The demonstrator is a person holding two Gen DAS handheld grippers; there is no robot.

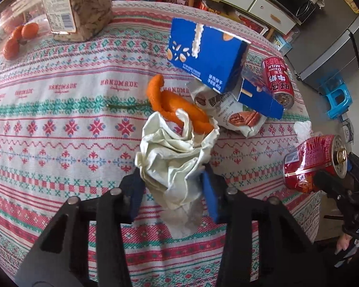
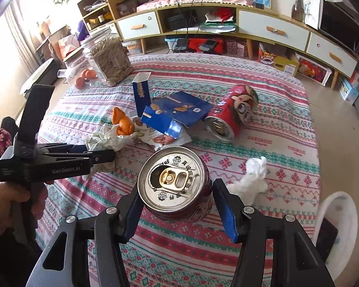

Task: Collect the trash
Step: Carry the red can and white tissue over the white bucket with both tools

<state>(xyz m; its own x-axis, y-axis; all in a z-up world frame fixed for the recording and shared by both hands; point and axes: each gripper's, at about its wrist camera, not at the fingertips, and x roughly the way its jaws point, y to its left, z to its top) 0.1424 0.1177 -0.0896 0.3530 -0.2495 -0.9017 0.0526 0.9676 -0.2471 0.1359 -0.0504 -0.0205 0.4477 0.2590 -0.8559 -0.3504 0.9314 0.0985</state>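
My left gripper (image 1: 172, 179) is shut on a crumpled white napkin (image 1: 174, 157), with orange peel (image 1: 174, 105) resting on the napkin's far end. It also shows in the right wrist view (image 2: 107, 155). My right gripper (image 2: 177, 203) is shut on a red milk-drink can (image 2: 174, 181), its opened top facing the camera; the can also shows in the left wrist view (image 1: 316, 162). On the patterned tablecloth (image 1: 59, 124) lie a torn blue carton (image 1: 208, 55), a snack wrapper (image 1: 237, 117), a second red can (image 2: 232, 112) and a white tissue wad (image 2: 251, 179).
A clear jar of seeds (image 2: 110, 59) and a clear jar holding oranges (image 1: 14, 31) stand at the table's far left. A white bin rim (image 2: 335, 217) shows at the lower right. A low cabinet (image 2: 251, 28) runs along the far wall.
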